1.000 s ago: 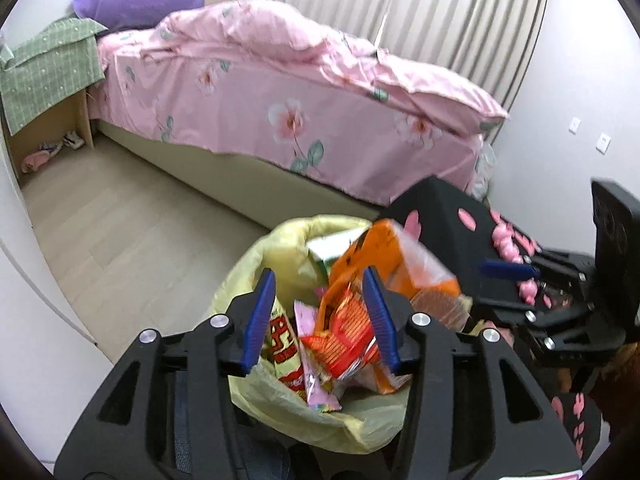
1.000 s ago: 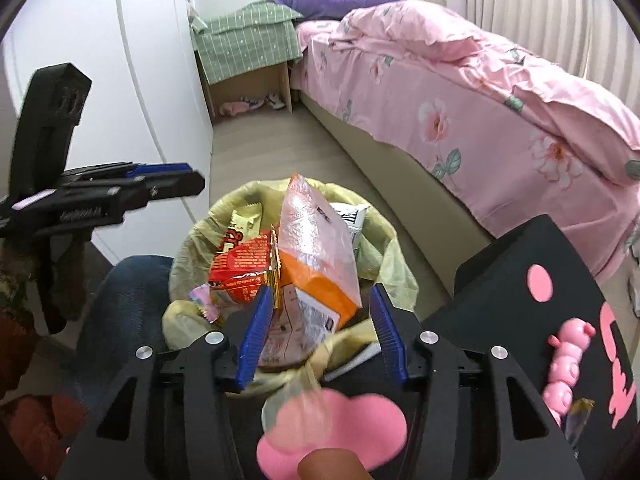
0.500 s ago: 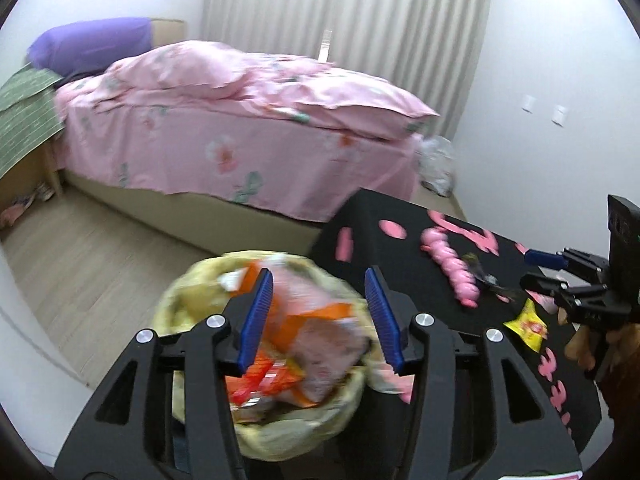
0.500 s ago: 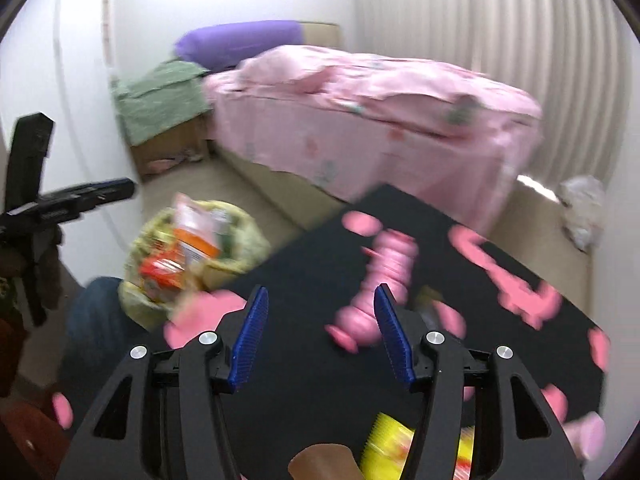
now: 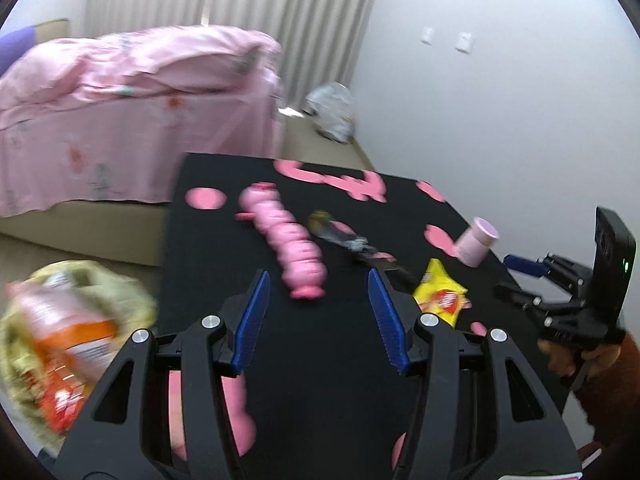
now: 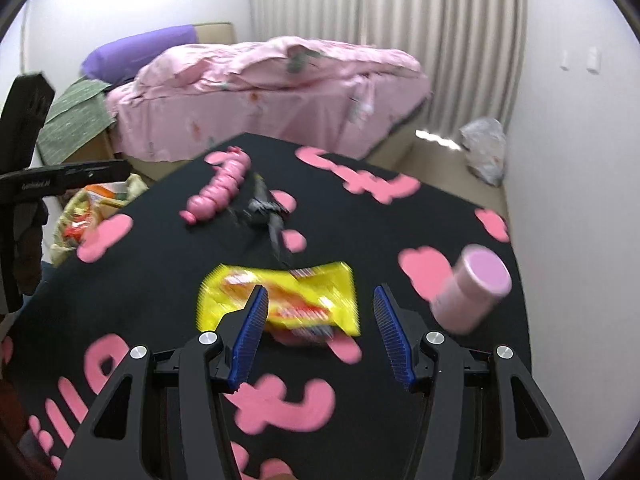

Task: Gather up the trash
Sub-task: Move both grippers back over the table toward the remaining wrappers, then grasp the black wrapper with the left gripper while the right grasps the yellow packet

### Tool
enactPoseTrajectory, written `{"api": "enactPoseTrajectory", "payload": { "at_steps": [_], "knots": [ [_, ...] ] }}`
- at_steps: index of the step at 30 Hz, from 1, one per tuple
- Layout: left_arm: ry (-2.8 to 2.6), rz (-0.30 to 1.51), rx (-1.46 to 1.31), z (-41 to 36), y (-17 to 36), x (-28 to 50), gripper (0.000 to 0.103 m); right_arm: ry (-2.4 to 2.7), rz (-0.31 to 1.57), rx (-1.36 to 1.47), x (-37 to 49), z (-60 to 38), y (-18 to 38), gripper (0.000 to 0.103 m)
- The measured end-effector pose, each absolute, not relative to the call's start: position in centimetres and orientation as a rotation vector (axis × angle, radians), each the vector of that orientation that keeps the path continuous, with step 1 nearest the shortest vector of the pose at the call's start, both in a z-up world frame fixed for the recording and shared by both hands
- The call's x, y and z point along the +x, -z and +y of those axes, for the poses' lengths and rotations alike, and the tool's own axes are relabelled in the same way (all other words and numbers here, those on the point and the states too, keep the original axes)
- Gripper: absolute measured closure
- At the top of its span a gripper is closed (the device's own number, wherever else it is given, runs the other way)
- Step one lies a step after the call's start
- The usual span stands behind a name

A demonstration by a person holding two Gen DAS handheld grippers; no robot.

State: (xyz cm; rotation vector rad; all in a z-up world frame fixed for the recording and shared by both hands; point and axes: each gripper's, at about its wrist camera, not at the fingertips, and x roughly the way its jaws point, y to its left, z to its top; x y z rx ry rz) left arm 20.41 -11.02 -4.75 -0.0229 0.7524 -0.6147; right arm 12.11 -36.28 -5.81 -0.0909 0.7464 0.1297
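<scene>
A yellow snack wrapper [image 6: 288, 300] lies on the black table with pink shapes [image 6: 360, 232]; it also shows in the left wrist view [image 5: 440, 296]. My right gripper [image 6: 320, 336] is open and empty, just above and in front of the wrapper. A dark crumpled wrapper [image 6: 266, 210] lies farther back, also seen in the left wrist view [image 5: 348, 240]. My left gripper [image 5: 320, 320] is open and empty over the table, near a pink caterpillar toy [image 5: 292, 244]. A yellow trash bag [image 5: 60, 340] full of wrappers sits at the table's left.
A pink cup [image 6: 472, 292] lies on its side at the table's right. A bed with pink covers [image 6: 272, 92] stands behind the table. A crumpled plastic bag [image 6: 484, 152] lies on the floor by the wall and curtain.
Both grippers have swung right, away from the trash bag, to over the table. The yellow wrapper has come between the right gripper's fingers' line of view. Both stay open.
</scene>
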Motion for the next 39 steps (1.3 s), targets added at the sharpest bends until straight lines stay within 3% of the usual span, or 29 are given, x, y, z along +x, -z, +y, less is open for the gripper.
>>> {"api": "enactPoseTrajectory", "payload": {
  "at_steps": [7, 14, 16, 20, 30, 36, 39],
  "knots": [
    [0.642, 0.789, 0.147, -20.3, 7.6, 25.3, 0.054, -0.009, 0.779, -0.041, 10.0, -39.0, 7.7, 0.051],
    [0.59, 0.911, 0.241, -24.2, 11.2, 28.1, 0.055, 0.016, 0.809, -0.057, 9.0, -38.8, 8.6, 0.051],
    [0.599, 0.93, 0.247, -24.3, 11.7, 28.0, 0.077, 0.001, 0.815, -0.039, 9.1, -38.6, 8.8, 0.051],
    [0.618, 0.916, 0.246, -23.5, 11.3, 26.6, 0.087, -0.038, 0.812, -0.054, 9.1, -37.3, 8.8, 0.051],
    [0.638, 0.882, 0.149, -16.9, 8.1, 21.2, 0.087, -0.132, 0.792, -0.094, 10.2, -33.6, 8.2, 0.051],
    [0.64, 0.93, 0.073, -11.7, 8.9, 17.3, 0.087, -0.211, 0.822, -0.11, 11.1, -30.9, 8.9, 0.051],
    [0.612, 0.926, 0.079, -10.5, 9.4, 16.2, 0.076, -0.189, 0.842, -0.139, 11.7, -30.4, 9.4, 0.051]
  ]
}}
